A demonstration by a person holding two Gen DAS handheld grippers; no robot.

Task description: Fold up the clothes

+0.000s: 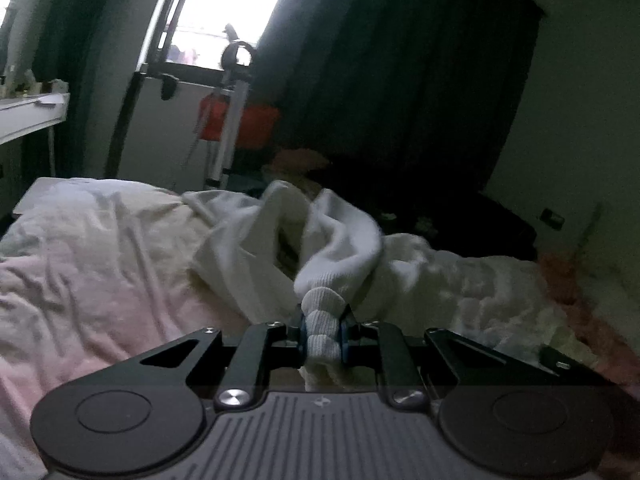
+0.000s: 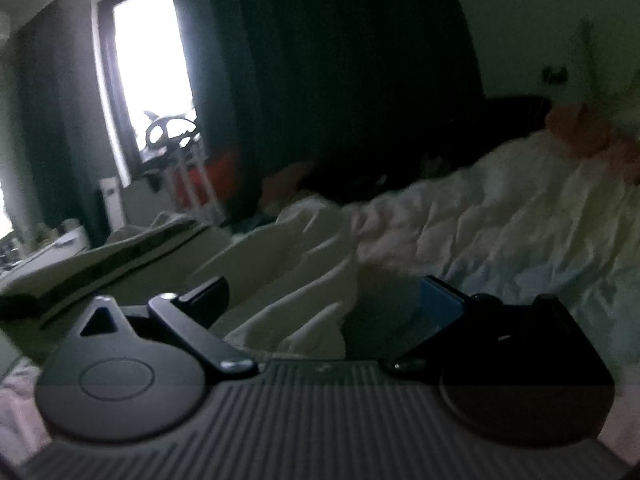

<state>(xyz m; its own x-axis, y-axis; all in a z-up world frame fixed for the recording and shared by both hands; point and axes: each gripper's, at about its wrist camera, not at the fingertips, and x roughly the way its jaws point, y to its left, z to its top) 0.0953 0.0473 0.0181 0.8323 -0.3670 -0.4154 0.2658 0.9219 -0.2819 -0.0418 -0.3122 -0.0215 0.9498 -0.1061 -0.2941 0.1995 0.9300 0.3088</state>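
A white garment (image 1: 336, 236) lies bunched on the bed. My left gripper (image 1: 323, 334) is shut on its ribbed white cuff (image 1: 322, 320), and the cloth rises from the jaws in a twisted fold. In the right wrist view the same white garment (image 2: 296, 280) lies crumpled right in front of my right gripper (image 2: 324, 296). The right jaws stand wide apart with the cloth between and under them; its blue pad (image 2: 440, 304) shows on the right finger. That view is blurred.
A rumpled pale pink and white sheet (image 1: 92, 248) covers the bed. A white desk (image 1: 32, 116) stands at the left, a window (image 1: 224, 8) and dark curtain (image 1: 400, 80) behind. A red object (image 1: 248, 124) and metal stand sit by the window. A striped cloth (image 2: 100, 268) lies left.
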